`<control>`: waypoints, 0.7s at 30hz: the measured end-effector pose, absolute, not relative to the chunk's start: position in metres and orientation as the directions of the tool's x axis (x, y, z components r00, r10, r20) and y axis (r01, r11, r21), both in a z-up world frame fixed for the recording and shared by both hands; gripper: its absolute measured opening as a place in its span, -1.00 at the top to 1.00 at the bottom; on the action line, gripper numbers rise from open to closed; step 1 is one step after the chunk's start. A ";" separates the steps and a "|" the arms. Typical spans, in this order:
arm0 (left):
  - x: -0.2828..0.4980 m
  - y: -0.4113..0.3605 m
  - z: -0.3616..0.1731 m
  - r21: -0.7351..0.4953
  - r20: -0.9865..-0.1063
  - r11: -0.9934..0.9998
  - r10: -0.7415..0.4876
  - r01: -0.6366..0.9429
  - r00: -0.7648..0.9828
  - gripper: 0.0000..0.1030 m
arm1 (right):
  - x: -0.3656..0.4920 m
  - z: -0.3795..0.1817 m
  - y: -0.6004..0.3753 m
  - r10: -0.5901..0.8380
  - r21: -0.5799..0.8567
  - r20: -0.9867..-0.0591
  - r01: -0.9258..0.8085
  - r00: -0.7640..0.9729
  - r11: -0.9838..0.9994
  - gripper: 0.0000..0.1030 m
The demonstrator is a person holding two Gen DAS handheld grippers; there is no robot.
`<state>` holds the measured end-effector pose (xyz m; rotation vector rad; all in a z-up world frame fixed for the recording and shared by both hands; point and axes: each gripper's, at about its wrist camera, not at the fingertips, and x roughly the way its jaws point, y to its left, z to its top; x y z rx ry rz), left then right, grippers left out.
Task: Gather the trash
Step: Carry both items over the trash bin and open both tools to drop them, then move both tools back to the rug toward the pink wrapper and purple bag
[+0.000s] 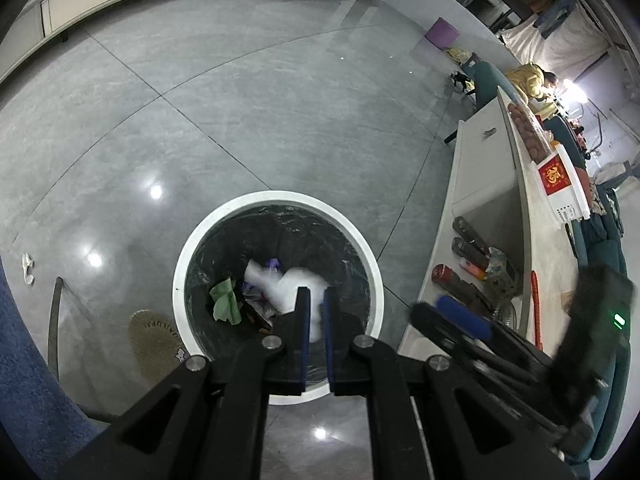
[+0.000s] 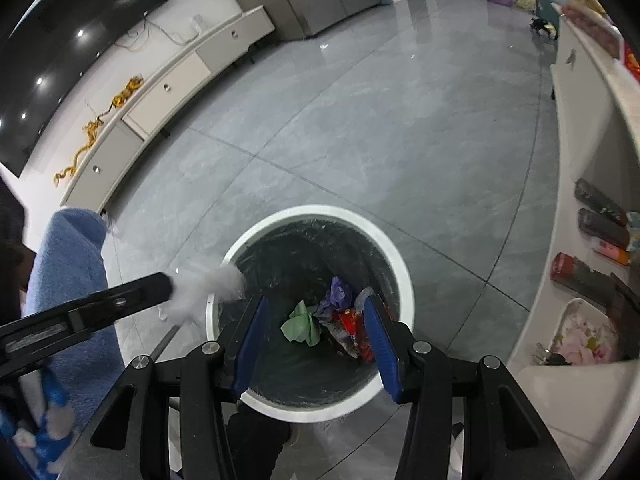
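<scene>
A white round bin point(image 1: 188, 248) with a black liner stands on the grey floor. My left gripper point(image 1: 316, 294) is shut on a white crumpled tissue point(image 1: 296, 284) and holds it above the bin's opening. In the right wrist view the left gripper point(image 2: 170, 286) comes in from the left with the tissue point(image 2: 208, 288) at the bin's rim point(image 2: 320, 212). My right gripper point(image 2: 316, 304) is open and empty above the bin. Inside lie a green scrap point(image 2: 302, 324), purple plastic point(image 2: 336, 294) and a red wrapper point(image 2: 352, 328).
A small white scrap point(image 1: 28, 268) lies on the floor at left. A white low table point(image 1: 476, 184) with remotes and bottles stands at right. A blue chair point(image 2: 72, 264) is at left. A woven mat point(image 1: 154, 338) lies beside the bin.
</scene>
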<state>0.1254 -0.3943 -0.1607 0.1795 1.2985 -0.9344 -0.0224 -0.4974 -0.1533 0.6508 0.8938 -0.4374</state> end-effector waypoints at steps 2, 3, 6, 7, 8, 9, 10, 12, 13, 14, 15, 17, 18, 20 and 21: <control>0.125 -0.396 -0.162 -0.380 -0.872 0.641 -0.488 0.667 -0.028 0.87 | -0.035 -0.141 -0.494 -0.109 0.333 -0.810 0.604 0.576 0.724 0.08; 0.124 -0.397 -0.161 -0.383 -0.872 0.643 -0.489 0.663 -0.028 0.87 | -0.040 -0.137 -0.493 -0.115 0.336 -0.804 0.604 0.584 0.723 0.08; 0.122 -0.395 -0.159 -0.401 -0.864 0.644 -0.502 0.651 -0.036 0.84 | -0.054 -0.120 -0.486 -0.145 0.334 -0.782 0.604 0.606 0.724 0.07; 0.121 -0.393 -0.158 -0.409 -0.860 0.643 -0.508 0.647 -0.038 0.80 | -0.057 -0.115 -0.484 -0.153 0.333 -0.776 0.603 0.613 0.725 0.06; 0.121 -0.391 -0.157 -0.413 -0.858 0.644 -0.512 0.644 -0.039 0.52 | -0.061 -0.110 -0.482 -0.162 0.331 -0.769 0.601 0.619 0.727 0.06; 0.120 -0.388 -0.154 -0.420 -0.853 0.648 -0.521 0.636 -0.032 -0.02 | -0.064 -0.105 -0.480 -0.174 0.324 -0.763 0.602 0.623 0.730 0.06; 0.119 -0.384 -0.150 -0.421 -0.847 0.653 -0.531 0.629 -0.015 -0.22 | -0.067 -0.100 -0.479 -0.185 0.319 -0.757 0.602 0.626 0.732 0.06; 0.119 -0.379 -0.142 -0.434 -0.833 0.656 -0.553 0.617 0.002 -0.27 | -0.072 -0.092 -0.475 -0.199 0.318 -0.745 0.601 0.636 0.733 0.06; 0.119 -0.377 -0.139 -0.444 -0.828 0.654 -0.561 0.612 0.000 -0.27 | -0.075 -0.089 -0.473 -0.202 0.321 -0.739 0.599 0.643 0.733 0.06; 0.118 -0.372 -0.133 -0.448 -0.821 0.654 -0.570 0.609 0.008 -0.27 | -0.078 -0.085 -0.471 -0.207 0.324 -0.732 0.598 0.649 0.733 0.06; 0.115 -0.370 -0.127 -0.446 -0.817 0.653 -0.576 0.612 0.019 -0.27 | -0.081 -0.081 -0.469 -0.213 0.323 -0.727 0.599 0.653 0.733 0.06; 0.111 -0.365 -0.116 -0.436 -0.811 0.651 -0.583 0.622 0.042 -0.27 | -0.088 -0.072 -0.463 -0.231 0.320 -0.712 0.599 0.663 0.734 0.06; 0.107 -0.362 -0.108 -0.425 -0.808 0.654 -0.585 0.626 0.063 -0.27 | -0.092 -0.068 -0.460 -0.238 0.319 -0.705 0.599 0.668 0.734 0.06; 0.102 -0.353 -0.093 -0.425 -0.793 0.655 -0.602 0.625 0.092 -0.27 | -0.099 -0.057 -0.454 -0.257 0.315 -0.688 0.598 0.679 0.737 0.06; 0.100 -0.350 -0.087 -0.424 -0.786 0.655 -0.610 0.625 0.106 -0.26 | -0.102 -0.053 -0.452 -0.265 0.310 -0.681 0.597 0.682 0.740 0.06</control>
